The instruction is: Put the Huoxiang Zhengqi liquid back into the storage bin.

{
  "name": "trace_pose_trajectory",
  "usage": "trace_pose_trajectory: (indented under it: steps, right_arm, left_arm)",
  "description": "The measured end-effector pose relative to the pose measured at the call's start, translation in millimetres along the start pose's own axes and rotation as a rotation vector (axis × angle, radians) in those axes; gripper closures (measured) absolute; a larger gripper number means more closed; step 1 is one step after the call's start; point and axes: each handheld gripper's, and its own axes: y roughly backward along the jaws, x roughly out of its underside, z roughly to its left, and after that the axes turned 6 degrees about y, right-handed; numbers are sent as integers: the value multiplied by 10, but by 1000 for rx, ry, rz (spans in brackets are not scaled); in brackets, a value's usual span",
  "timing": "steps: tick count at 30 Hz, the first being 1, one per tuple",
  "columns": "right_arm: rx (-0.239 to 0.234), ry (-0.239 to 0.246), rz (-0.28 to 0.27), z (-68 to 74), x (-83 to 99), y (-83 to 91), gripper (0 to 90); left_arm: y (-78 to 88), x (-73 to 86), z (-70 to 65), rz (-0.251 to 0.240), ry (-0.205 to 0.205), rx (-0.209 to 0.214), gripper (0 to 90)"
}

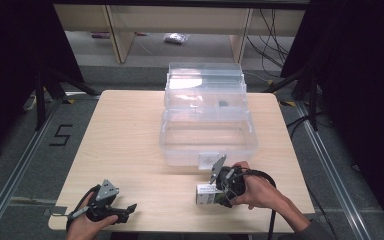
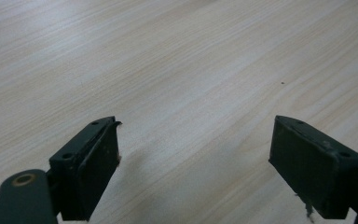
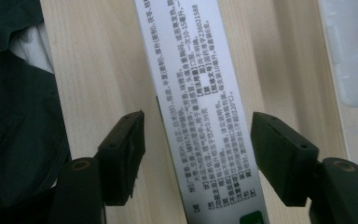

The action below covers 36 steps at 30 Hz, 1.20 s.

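Long white box [image 3: 200,112] (black fine print, green corner)

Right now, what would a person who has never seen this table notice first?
First, the large clear plastic storage box with its lid open, standing at the far middle of the pale wooden table. Next, the small white printed carton near the front edge, lying between the open jaws of the right gripper. The left gripper waits open over bare wood.
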Motion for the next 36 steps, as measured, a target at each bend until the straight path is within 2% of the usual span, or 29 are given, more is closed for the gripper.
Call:
trace_pose_trajectory:
  steps: [1,3,4,6,9,10,11,12,13,14,15,17,19,20,21,22,24,25,27,29,30,31,36]
  right_arm:
    - [8,35,16,-25,-3,-4,393]
    - [0,13,24,-8,-21,-19,411]
    - [-21,23,16,-13,-27,-29,427]
    - [-6,47,41,-34,-37,-39,445]
    - [-14,64,58,-46,-51,-56,470]
    - [-20,55,64,-38,-58,-54,477]
    - [-18,82,68,-51,-69,-55,484]
    - [-21,58,79,-31,-78,-54,499]
    - [-24,63,86,-29,-83,-55,510]
    - [-26,101,89,-47,-100,-64,512]
    - [-25,77,98,-31,-103,-66,516]
    - [-39,98,110,-46,-125,-69,531]
    - [-27,124,94,-61,-119,-93,552]
    - [-24,135,118,-60,-138,-86,568]
    - [-18,103,134,-40,-142,-82,576]
    - [-18,156,129,-69,-154,-95,582]
    - [-24,150,160,-54,-178,-89,598]
    - [-26,182,149,-72,-182,-101,605]
    - [-32,149,170,-55,-193,-91,616]
    - [-37,152,182,-57,-199,-87,621]
    - [-31,202,177,-76,-214,-92,628]
    - [-37,175,183,-62,-214,-90,635]
    - [-47,172,190,-62,-224,-82,644]
  left_arm:
    - [-1,0,-2,0,1,2,151]
    - [-4,2,-12,-8,11,10,151]
    - [-4,2,-12,-8,11,10,151]
    - [-4,2,-10,-8,11,10,151]
    - [-3,-1,6,3,-3,-1,151]
    - [2,-2,0,5,-1,2,151]
    - [-5,4,-13,-10,12,12,151]
    - [-7,6,-13,-12,11,13,151]
    - [-6,4,-13,-12,11,13,151]
    - [-4,2,-14,-9,12,12,151]
    - [-2,2,-13,-8,11,12,151]
    - [-2,1,-8,-5,10,14,151]
    - [-3,2,-8,-4,10,15,151]
    - [-5,4,-14,-7,13,13,151]
    - [-6,4,-17,-9,15,13,151]
    - [-6,4,-19,-7,15,14,151]
    - [-5,4,-17,-10,15,14,151]
    - [-5,4,-15,-8,14,13,152]
    - [-4,4,-14,-7,13,14,151]
    - [-4,3,-15,-8,13,14,151]
    - [-4,4,-15,-8,14,14,151]
    - [-4,4,-16,-7,15,14,151]
    - [-4,2,-10,-5,13,17,151]
